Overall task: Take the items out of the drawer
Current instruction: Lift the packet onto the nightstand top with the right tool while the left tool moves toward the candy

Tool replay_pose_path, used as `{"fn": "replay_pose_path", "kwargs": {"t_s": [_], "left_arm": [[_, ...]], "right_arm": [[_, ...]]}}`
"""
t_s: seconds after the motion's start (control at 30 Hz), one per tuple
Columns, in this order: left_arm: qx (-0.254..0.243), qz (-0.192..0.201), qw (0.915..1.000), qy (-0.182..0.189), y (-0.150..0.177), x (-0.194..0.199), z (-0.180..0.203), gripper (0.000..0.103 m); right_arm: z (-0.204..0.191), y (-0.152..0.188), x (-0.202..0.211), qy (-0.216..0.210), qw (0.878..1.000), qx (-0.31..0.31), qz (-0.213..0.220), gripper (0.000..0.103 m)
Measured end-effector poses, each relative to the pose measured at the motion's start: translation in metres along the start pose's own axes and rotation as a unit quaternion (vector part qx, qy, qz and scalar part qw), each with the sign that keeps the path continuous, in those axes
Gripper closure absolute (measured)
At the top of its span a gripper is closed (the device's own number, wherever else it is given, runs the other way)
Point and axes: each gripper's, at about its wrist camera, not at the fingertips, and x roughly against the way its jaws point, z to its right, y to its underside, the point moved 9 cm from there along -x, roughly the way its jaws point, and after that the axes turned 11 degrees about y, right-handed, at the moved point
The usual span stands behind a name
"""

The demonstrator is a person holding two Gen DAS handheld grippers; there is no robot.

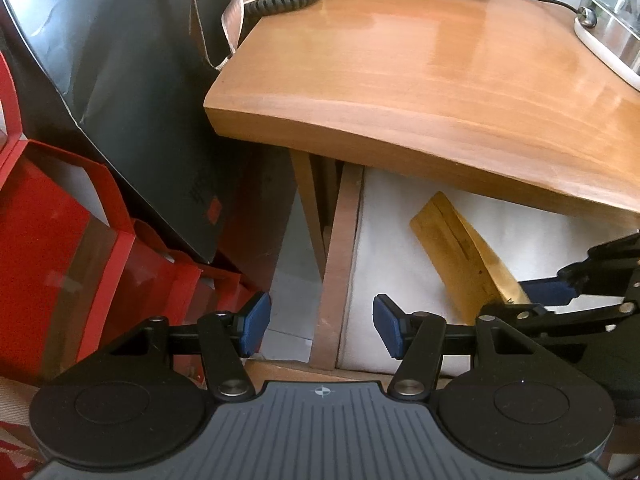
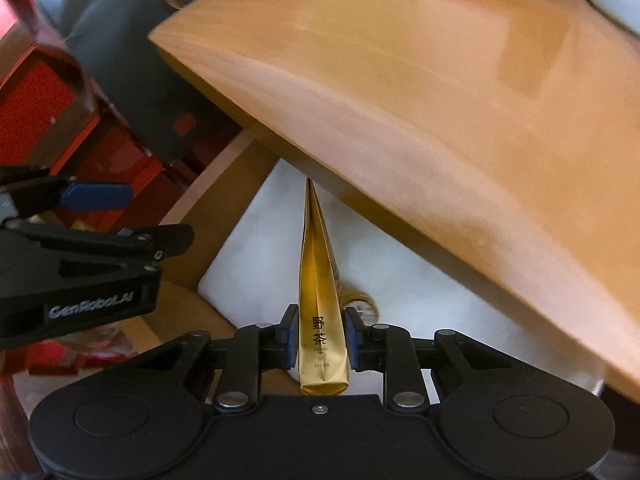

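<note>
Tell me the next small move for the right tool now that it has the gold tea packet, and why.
Probably draw the right tool back and up, away from the desk. It is clamped on the gold tea packet, whose far tip sits under the desk top's edge over the drawer's white liner. The open left tool holds nothing.

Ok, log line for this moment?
right gripper: shut on tea packet | left gripper: open, empty | packet: partly under tabletop, over drawer

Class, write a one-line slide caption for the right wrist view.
Right gripper clamps a slim gold foil tea packet over the white-lined open drawer, beneath the wooden tabletop.
</note>
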Motion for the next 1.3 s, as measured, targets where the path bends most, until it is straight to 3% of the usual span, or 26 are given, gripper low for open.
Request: {"fn": "replay_pose_path", "kwargs": {"t_s": [0.37, 0.47, 0.57, 0.63, 0.73, 1.03, 1.3], "left_arm": [[0.002, 0.001, 1.0, 0.001, 0.005, 0.013, 0.003, 0.042], [0.004, 0.001, 1.0, 0.002, 0.008, 0.017, 0.004, 0.042], [0.002, 0.003, 1.0, 0.002, 0.01, 0.021, 0.005, 0.042], [0.001, 0.004, 1.0, 0.003, 0.011, 0.023, 0.006, 0.042], [0.001, 0.006, 1.0, 0.006, 0.011, 0.027, 0.008, 0.042], [-0.007, 0.011, 0.9998, 0.011, 0.012, 0.043, 0.018, 0.042], [-0.022, 0.004, 0.9996, 0.014, 0.0, 0.021, 0.018, 0.042]], "right_arm": [[-0.011, 0.005, 0.033, 0.031, 0.995, 0.097, 0.022, 0.082], [-0.042, 0.0, 0.034, 0.037, 0.992, 0.12, 0.033, 0.082], [-0.046, 0.001, 0.05, 0.044, 0.988, 0.139, 0.046, 0.082], [-0.025, 0.016, 0.079, 0.046, 0.987, 0.141, 0.057, 0.082], [-0.013, 0.019, 0.11, 0.043, 0.987, 0.133, 0.074, 0.082], [0.011, -0.026, 0.133, 0.04, 0.991, 0.054, 0.12, 0.082], [0.029, -0.055, 0.116, 0.034, 0.988, -0.031, 0.15, 0.082]]}}
